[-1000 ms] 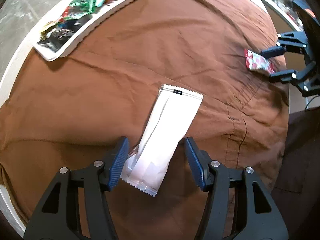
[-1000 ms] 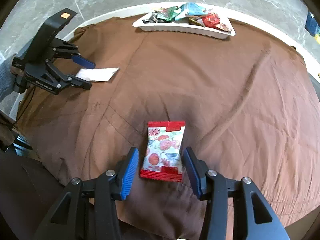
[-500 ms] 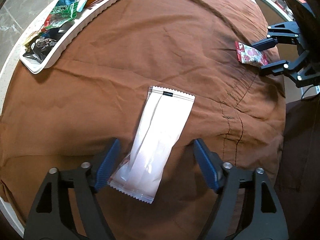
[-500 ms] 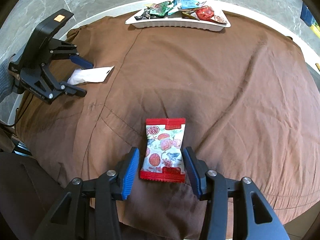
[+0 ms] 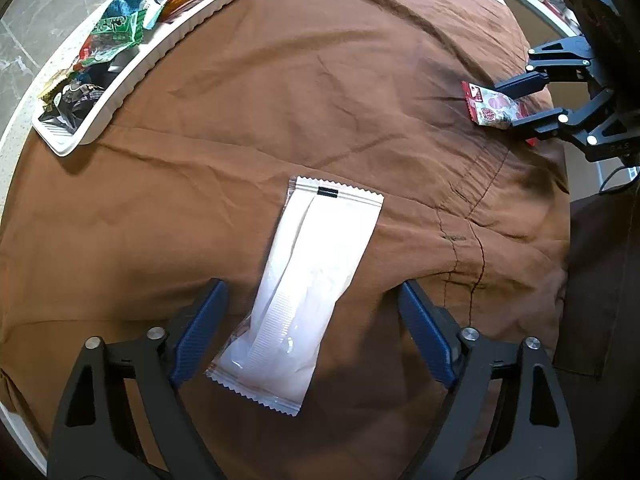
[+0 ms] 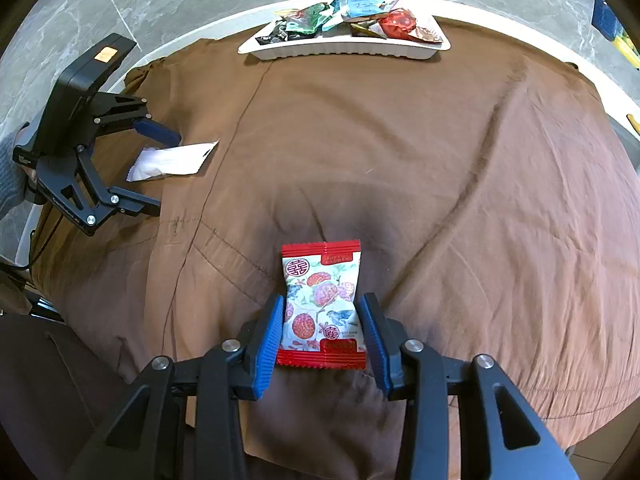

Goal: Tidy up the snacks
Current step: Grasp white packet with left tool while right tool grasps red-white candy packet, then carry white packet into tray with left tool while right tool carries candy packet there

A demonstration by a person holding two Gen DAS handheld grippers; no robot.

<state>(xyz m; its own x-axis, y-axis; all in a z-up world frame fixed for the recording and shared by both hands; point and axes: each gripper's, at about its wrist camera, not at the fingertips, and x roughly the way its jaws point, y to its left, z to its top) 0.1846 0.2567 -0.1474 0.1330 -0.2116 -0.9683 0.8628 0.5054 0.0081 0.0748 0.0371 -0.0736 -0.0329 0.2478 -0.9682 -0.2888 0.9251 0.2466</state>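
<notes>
Tray on brown cloth, heaped with snack packets

Two loose packets on the brown cloth: one white packet, one red-and-white printed packet. One white tray at the far edge, several wrapped snacks inside, count unclear. Two grippers.

Both views bright, evenly lit, sharp centrally. Strong fisheye curvature; corners vignetted black. Soft shadows fall on the brown cloth beneath each claw. No glare.
</notes>
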